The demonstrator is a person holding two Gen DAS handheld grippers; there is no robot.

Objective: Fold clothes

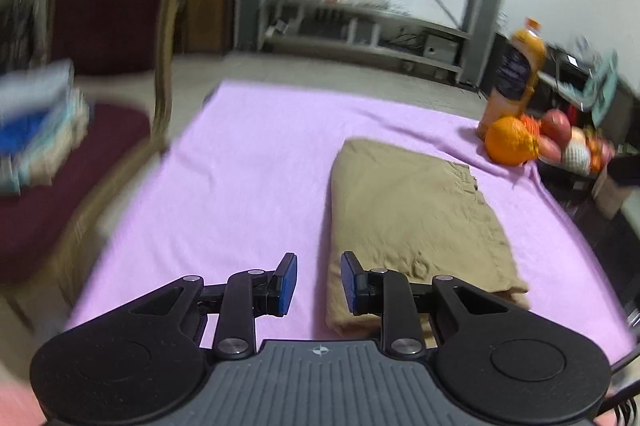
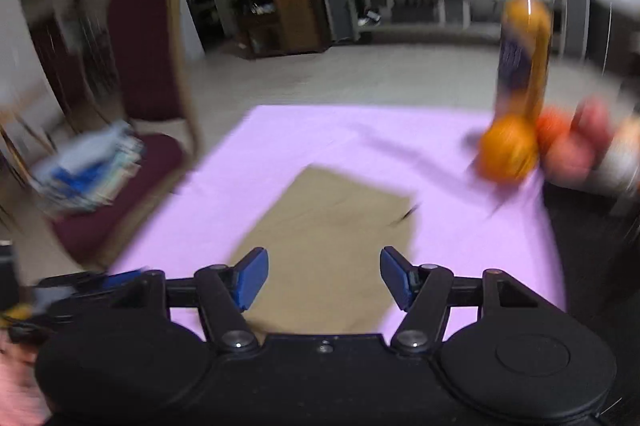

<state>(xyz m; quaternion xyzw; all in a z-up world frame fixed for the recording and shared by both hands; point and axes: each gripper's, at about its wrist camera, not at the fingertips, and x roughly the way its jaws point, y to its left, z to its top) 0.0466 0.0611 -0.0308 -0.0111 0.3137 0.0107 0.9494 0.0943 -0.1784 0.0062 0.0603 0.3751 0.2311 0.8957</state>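
Both hand-held grippers hang over the purple-covered tabletop [image 1: 248, 162], angled down at it. The left hand-held gripper [image 1: 319, 284] shows a narrow gap between its blue pads and nothing in it; its right pad [image 1: 349, 282] sits over the near left edge of the tan garment [image 1: 404, 210], though whether it touches the cloth I cannot tell. The right hand-held gripper [image 2: 324, 278] stands wide with nothing between its pads, and the same garment [image 2: 332, 226] lies straight ahead of and below it, its near edge running under the jaws.

That garment is already a compact oblong with squared sides, lying ahead and to the right of the left gripper, well short of the fruit [image 1: 510, 142] and the orange drink bottle [image 1: 516, 74] at the far right corner. Beyond the tabletop to the left, a maroon chair [image 2: 148, 162] carries a stack of folded cloth [image 2: 92, 170].

My reading is that the folding of this piece is done or nearly so, and the step in hand is taking hold of it again. The next move probably calls for both grippers to close on the near edge, catching every layer at once, either to make one more fold or to carry the bundle left to the stack. A pinch on the top layer alone would let the folds slide open.
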